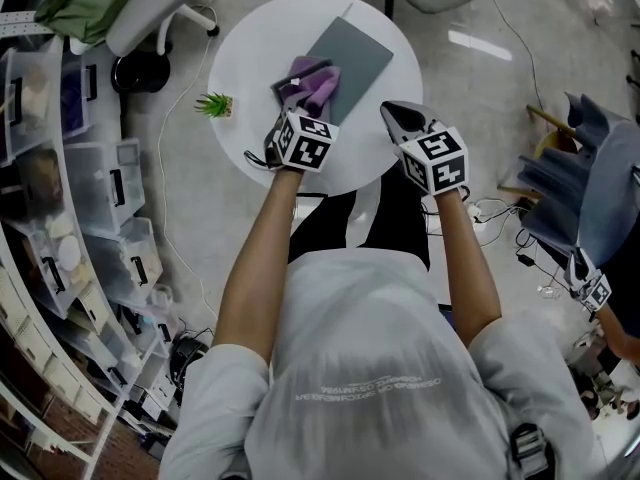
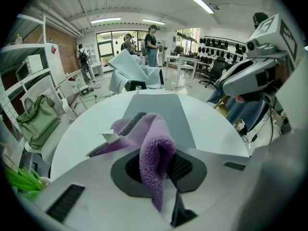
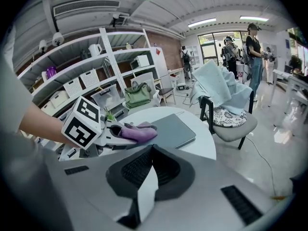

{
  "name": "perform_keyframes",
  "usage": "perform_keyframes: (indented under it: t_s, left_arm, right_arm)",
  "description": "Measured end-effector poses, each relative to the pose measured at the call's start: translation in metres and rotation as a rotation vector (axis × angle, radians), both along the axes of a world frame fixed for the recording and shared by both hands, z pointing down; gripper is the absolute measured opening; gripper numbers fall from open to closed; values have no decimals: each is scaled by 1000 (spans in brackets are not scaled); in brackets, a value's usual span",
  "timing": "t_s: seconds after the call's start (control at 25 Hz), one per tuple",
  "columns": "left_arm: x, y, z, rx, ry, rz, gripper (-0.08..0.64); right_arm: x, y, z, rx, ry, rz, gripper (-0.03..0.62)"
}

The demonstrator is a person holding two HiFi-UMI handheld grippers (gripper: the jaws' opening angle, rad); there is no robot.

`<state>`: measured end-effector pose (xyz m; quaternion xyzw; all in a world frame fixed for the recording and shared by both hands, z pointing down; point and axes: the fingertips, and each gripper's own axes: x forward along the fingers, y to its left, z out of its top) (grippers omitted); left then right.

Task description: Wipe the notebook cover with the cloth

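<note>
A grey floor (image 1: 480, 78) runs past shelves (image 1: 60, 228) of bins on the left. On a round white table (image 1: 250, 68), a grey notebook (image 1: 355, 53) lies flat. A purple cloth (image 1: 312, 83) lies over its near left corner, pinched in the left gripper (image 2: 159, 163). The right gripper (image 1: 392, 111) hangs over the table's right edge, jaws pressed together on nothing. A small plant (image 1: 215, 104) stands at the left edge.

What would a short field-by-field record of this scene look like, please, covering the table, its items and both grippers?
surface: round white table
notebook: grey, closed, flat on the table's far side
cloth: purple, fluffy, bunched over the notebook's near left corner
left gripper: jaws shut on a fold of the cloth
right gripper: jaws together, nothing between them, above the table's near right part
other: small potted plant at the table's left edge
</note>
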<state>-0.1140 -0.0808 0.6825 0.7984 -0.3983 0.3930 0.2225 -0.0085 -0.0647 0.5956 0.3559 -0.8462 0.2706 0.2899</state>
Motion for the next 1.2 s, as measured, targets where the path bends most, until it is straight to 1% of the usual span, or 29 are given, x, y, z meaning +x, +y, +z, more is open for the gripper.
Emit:
perform_keyframes:
  t_s: [0.24, 0.6, 0.76, 1.0, 1.12, 1.2]
  left_arm:
    - [19, 17, -2, -11, 30, 61, 51]
    - [45, 40, -2, -42, 85, 129, 51]
    - [50, 45, -2, -62, 96, 161, 51]
    - [54, 48, -3, -103, 138, 176, 51]
    - [62, 58, -1, -135, 162, 239, 51]
    - [62, 60, -2, -143, 166, 260, 51]
  right_arm:
    - [7, 4, -2, 6, 6, 16, 5]
    - [16, 13, -1, 11, 20, 30, 5]
    - [17, 19, -2, 7, 27, 36, 3]
    - [21, 23, -9, 18, 45, 47, 5]
    - [28, 26, -17, 26, 45, 83, 5]
    - [32, 26, -21, 28, 45, 98, 5]
